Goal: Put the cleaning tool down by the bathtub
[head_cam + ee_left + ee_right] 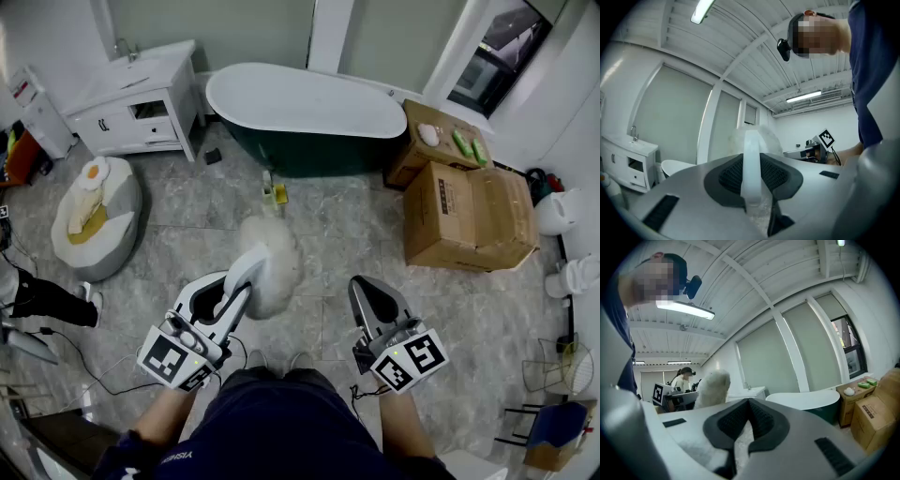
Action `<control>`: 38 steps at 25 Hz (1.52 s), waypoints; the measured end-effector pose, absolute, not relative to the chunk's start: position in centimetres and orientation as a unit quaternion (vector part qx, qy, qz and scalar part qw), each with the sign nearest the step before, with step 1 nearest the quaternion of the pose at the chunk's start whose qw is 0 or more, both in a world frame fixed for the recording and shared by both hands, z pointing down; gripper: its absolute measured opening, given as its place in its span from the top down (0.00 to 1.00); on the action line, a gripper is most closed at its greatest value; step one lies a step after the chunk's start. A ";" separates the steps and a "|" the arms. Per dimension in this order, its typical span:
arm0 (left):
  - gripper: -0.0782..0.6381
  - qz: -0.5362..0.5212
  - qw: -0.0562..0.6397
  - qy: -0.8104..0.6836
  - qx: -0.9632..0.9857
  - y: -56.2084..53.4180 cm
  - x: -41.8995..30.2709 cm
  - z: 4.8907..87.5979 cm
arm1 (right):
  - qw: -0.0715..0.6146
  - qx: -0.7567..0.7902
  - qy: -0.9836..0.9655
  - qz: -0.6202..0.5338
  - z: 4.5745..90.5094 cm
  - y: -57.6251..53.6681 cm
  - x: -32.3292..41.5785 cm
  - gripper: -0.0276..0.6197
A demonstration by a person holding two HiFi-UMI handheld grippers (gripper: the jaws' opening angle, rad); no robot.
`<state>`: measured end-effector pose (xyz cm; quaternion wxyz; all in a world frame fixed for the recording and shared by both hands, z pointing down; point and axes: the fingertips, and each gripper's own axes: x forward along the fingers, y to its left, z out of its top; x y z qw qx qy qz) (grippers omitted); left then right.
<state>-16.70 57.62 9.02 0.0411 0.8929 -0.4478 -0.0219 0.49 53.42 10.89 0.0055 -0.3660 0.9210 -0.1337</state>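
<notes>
The bathtub point(305, 117), oval and smooth, dark green outside and white within, is seen at the far side of the grey tiled floor point(356, 234). The cleaning tool point(269, 262), a fluffy white head on a flat pale plastic handle, is held near the person, well short of the tub, presumably for carrying. The left claw point(228, 292) is clamped on that handle; the right claw point(372, 298) is pressed together, empty

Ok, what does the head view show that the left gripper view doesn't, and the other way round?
Only the head view: the cardboard boxes and the floor cushion. Only the left gripper view: the ceiling lamp, and a close look at the left gripper clamped on the handle of the cleaning tool. Both: the cleaning tool, the bathtub and the white cabinet.
</notes>
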 end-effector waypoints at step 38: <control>0.74 -0.021 0.039 -0.476 0.878 56.1 -10.9 10.1 | -0.008 -0.364 0.923 -0.127 12.6 52.2 8.0 0.95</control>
